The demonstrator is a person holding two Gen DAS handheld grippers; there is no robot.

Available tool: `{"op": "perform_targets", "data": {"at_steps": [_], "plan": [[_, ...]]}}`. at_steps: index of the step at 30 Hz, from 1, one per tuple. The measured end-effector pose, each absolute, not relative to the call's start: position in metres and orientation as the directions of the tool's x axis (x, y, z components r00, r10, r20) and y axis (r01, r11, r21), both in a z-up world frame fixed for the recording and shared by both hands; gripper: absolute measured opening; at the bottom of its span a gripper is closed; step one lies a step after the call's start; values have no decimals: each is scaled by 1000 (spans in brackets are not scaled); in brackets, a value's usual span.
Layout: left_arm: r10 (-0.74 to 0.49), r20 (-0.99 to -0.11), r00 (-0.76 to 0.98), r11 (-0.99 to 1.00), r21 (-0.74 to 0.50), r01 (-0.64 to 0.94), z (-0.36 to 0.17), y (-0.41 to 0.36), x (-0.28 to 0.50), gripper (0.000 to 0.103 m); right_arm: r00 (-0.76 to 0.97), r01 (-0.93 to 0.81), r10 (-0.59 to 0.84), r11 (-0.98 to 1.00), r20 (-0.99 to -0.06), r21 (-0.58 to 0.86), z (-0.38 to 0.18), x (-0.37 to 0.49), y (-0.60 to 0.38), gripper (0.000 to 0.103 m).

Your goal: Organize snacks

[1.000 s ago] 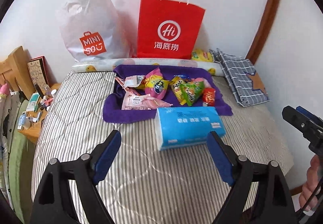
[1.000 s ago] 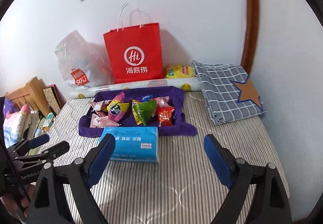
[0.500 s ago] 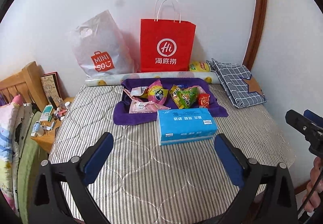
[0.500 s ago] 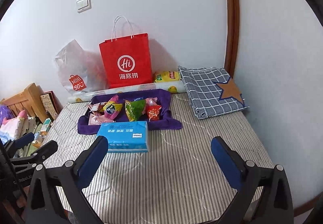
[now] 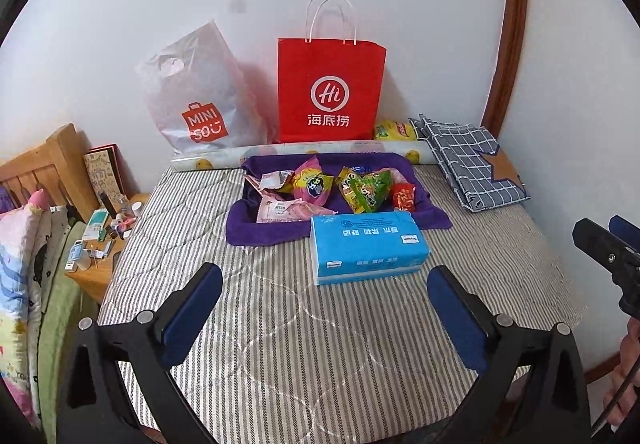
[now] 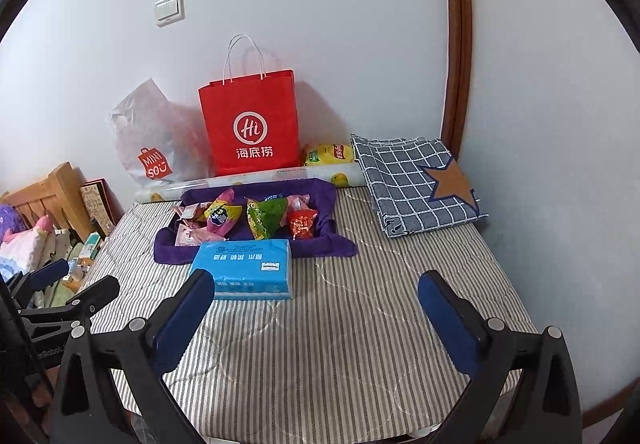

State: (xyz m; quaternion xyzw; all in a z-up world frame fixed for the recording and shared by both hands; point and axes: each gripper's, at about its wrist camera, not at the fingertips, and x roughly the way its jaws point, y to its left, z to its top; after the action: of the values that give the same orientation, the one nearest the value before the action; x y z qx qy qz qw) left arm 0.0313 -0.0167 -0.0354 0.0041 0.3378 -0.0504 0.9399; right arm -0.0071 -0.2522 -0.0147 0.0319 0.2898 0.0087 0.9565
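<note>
Two grippers: left gripper (image 5: 324, 308) and right gripper (image 6: 316, 308), fingers spread wide, just opened, nothing between.
Open room: bare striped mattress (image 5: 320, 344) near both.
Snacks: crinkly packets (image 5: 320, 187) on purple towel (image 5: 248, 232), behind blue tissue pack (image 5: 366, 246).
Far edge: red paper bag (image 5: 330, 91) against wall.

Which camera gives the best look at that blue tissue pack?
The left wrist view: the blue tissue pack lies unobstructed there. In the right wrist view, one of the gripper's fingers covers its near corner.
</note>
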Motion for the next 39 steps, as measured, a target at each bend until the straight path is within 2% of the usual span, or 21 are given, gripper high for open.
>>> {"op": "perform_targets", "data": {"at_steps": [39], "plan": [[-87,-636,767,994,-8,106,-30,-18,26,101,831,-9,49,997,-554,74,-10,-9,-253,103]]}}
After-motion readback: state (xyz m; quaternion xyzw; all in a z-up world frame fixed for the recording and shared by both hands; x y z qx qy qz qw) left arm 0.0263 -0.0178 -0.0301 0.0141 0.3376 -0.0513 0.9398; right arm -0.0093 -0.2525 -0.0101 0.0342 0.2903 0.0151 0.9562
